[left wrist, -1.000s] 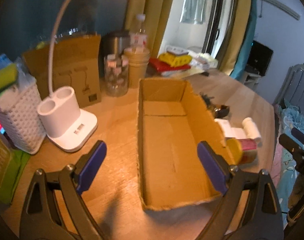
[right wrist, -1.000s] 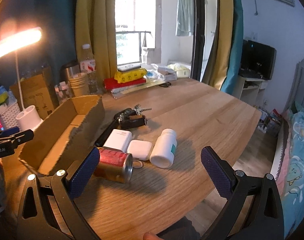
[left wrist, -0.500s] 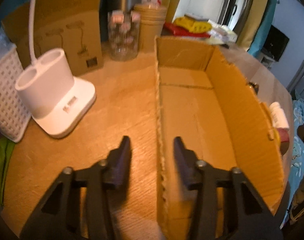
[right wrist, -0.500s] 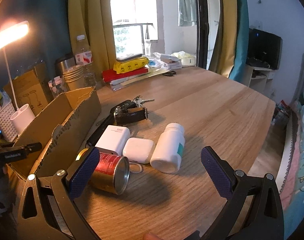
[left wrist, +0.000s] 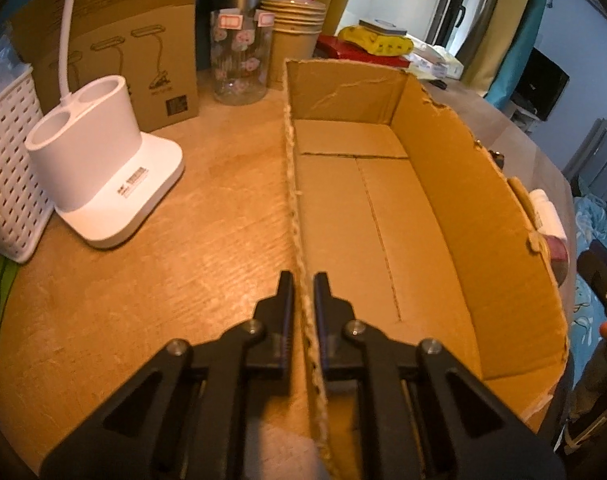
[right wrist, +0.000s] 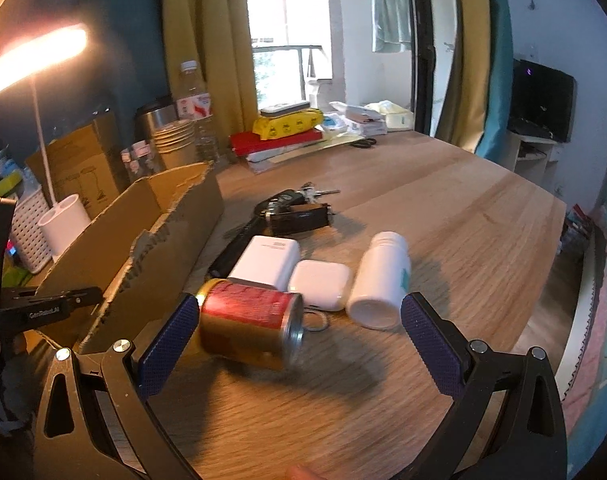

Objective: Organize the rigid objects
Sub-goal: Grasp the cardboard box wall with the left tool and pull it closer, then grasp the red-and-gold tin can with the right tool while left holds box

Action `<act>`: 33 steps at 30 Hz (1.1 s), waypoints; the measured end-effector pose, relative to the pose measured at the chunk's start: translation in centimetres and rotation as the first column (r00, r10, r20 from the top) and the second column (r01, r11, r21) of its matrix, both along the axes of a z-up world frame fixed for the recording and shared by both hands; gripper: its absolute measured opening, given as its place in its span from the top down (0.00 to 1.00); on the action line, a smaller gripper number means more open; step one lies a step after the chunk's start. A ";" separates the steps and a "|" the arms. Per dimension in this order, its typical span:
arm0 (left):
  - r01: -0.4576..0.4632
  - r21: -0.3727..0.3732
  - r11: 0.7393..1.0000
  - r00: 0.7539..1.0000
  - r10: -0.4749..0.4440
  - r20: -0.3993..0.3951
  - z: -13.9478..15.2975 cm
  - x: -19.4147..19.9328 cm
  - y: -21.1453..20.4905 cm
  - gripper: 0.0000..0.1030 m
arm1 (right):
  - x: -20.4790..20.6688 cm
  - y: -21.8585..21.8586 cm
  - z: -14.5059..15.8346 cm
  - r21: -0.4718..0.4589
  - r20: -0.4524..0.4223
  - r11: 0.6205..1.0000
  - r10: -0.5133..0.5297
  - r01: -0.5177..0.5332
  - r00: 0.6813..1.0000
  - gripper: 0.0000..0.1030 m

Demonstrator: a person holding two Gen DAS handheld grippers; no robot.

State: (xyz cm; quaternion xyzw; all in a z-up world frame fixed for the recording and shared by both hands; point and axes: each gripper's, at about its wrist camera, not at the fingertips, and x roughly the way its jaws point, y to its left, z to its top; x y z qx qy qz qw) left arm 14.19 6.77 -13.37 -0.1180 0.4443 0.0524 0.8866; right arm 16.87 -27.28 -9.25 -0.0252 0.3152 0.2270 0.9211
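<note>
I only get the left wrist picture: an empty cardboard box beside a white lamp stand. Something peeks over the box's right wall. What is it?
Observer: The right wrist view shows a red can lying on its side on the table, just outside the box.
Operator: Only that?
Observer: No. Beside it lie a white bottle, a white power bank, a small white case and a bunch of keys.
Operator: Is anything holding the can?
Observer: Not yet. The right claw stands open with the can between its pads.
</note>
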 end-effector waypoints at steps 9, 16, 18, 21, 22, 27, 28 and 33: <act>0.021 -0.011 1.000 0.999 -0.020 0.030 0.4 -1.3 0.1 0.90 | -0.2 2.7 -0.1 -0.027 0.001 0.999 0.037 -0.037 0.999 0.01; 0.033 -0.008 0.999 0.999 -0.033 0.043 0.4 -1.7 0.0 0.90 | 1.2 3.7 -1.6 -0.037 -0.041 0.999 0.029 -0.031 0.999 0.01; 0.037 -0.007 0.999 0.998 -0.037 0.049 0.4 -1.8 0.0 0.90 | 1.4 3.7 -1.8 -0.030 -0.049 0.999 0.031 -0.032 0.998 0.01; 0.033 0.000 0.999 0.998 -0.033 0.061 0.4 -1.9 -0.1 0.90 | 1.4 3.9 -2.1 -0.041 -0.054 0.998 0.039 -0.041 0.998 0.07; 0.032 0.001 0.999 0.997 -0.032 0.064 0.4 -2.0 -0.1 0.90 | 1.4 4.1 -2.2 -0.053 -0.054 0.998 0.036 -0.039 0.998 0.16; 0.016 -0.005 1.000 0.997 -0.015 0.080 0.3 -2.3 0.0 0.90 | 1.3 4.4 -2.6 -0.066 -0.058 0.997 0.042 -0.046 0.997 0.36; 0.014 -0.007 1.000 0.997 -0.013 0.082 0.3 -2.4 -0.1 0.90 | 1.2 4.3 -2.6 -0.062 -0.054 0.997 0.044 -0.047 0.998 0.37; 0.009 -0.026 1.000 0.997 -0.007 0.077 0.2 -2.5 0.1 0.90 | 0.8 3.9 -2.4 -0.057 -0.040 0.998 0.040 -0.042 0.998 0.37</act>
